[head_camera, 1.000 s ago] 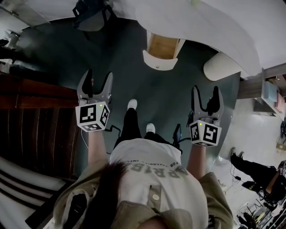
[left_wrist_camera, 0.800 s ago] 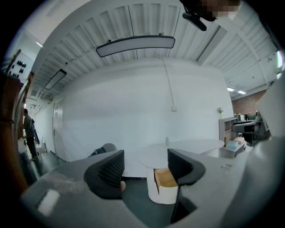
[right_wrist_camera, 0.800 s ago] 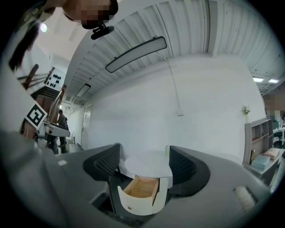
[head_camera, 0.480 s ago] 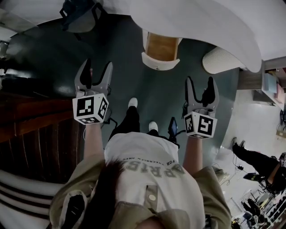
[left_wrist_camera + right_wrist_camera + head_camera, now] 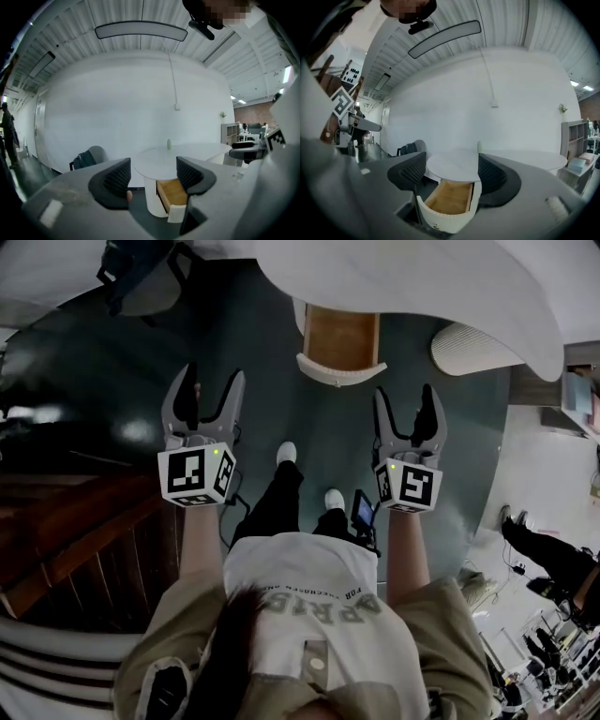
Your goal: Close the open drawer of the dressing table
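Fingers point(image 5: 115, 180) of the left gripper point(image 5: 213, 382): spread wide, nothing between them. Fingers point(image 5: 493, 176) of the right gripper point(image 5: 405, 401): likewise wide apart and empty.

Item 1. Drawer point(image 5: 341, 337), pale wooden inside, white curved front, small knob point(image 5: 436, 227). Stood pulled well out from under the dressing table point(image 5: 422, 287), at twelve o'clock from the person, untouched by either gripper. The right gripper view framed it between that gripper's jaws; the left gripper view put it toward the right jaw.

Item 2. Small pale vase point(image 5: 169, 144) on the tabletop, upright.

Item 3. Ribbed white cylinder point(image 5: 469, 348) on the floor, at three o'clock from the drawer.

Item 4. Chair with a dark bag point(image 5: 141, 277), at ten o'clock, well apart.

Item 5. White shoes point(image 5: 287, 453), at six o'clock from the drawer.

Risk, as judged: closing had not begun. With jaws this wide, one could slip over the front's rim into the box and catch. A push away from the middle of the curved front could skew the drawer and jam it.
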Demonstrator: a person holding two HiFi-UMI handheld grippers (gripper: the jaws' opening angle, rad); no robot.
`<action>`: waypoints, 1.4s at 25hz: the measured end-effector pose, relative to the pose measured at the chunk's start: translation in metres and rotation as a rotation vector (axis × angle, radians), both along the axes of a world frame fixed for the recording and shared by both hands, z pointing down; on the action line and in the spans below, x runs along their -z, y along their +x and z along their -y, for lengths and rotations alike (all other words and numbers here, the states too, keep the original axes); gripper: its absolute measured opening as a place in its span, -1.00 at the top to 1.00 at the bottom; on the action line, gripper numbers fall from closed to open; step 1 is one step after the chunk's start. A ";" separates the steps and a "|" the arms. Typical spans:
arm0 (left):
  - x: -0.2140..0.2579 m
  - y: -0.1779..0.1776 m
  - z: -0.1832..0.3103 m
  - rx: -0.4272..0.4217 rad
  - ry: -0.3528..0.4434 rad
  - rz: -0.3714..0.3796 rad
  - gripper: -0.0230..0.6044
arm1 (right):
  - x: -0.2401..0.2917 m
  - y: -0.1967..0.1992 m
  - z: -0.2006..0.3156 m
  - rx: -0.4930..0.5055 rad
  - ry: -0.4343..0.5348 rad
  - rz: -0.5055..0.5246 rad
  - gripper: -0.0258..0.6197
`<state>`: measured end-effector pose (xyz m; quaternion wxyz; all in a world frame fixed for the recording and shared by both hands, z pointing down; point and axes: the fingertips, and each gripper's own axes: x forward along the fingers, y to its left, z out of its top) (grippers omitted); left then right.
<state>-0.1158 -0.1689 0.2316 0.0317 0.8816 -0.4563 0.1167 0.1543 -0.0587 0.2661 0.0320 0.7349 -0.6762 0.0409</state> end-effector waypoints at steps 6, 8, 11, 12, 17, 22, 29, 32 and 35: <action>-0.036 0.014 0.019 -0.041 -0.062 -0.015 -0.09 | -0.057 -0.002 0.019 -0.023 -0.075 0.035 -0.12; -0.045 0.019 0.023 -0.045 -0.073 -0.023 -0.09 | -0.073 -0.002 0.022 -0.021 -0.096 0.039 -0.12; -0.060 0.030 0.027 -0.061 -0.082 -0.023 -0.09 | -0.096 -0.001 0.023 -0.025 -0.129 0.042 -0.12; -0.065 0.032 0.027 -0.064 -0.083 -0.024 -0.09 | -0.104 -0.002 0.022 -0.025 -0.138 0.042 -0.12; -0.091 0.036 0.021 -0.070 -0.080 -0.004 -0.09 | -0.143 -0.013 0.020 -0.015 -0.177 0.036 -0.12; -0.121 0.037 0.018 -0.066 -0.109 -0.004 -0.09 | -0.179 -0.027 0.027 0.017 -0.213 0.034 -0.12; -0.157 0.037 0.019 -0.077 -0.122 -0.019 -0.09 | -0.227 -0.044 0.029 0.025 -0.241 0.036 -0.12; -0.175 0.036 0.015 -0.077 -0.131 -0.022 -0.09 | -0.249 -0.047 0.031 0.029 -0.251 0.027 -0.10; -0.193 0.038 0.009 -0.082 -0.137 -0.013 -0.09 | -0.269 -0.045 0.034 0.017 -0.266 0.029 -0.09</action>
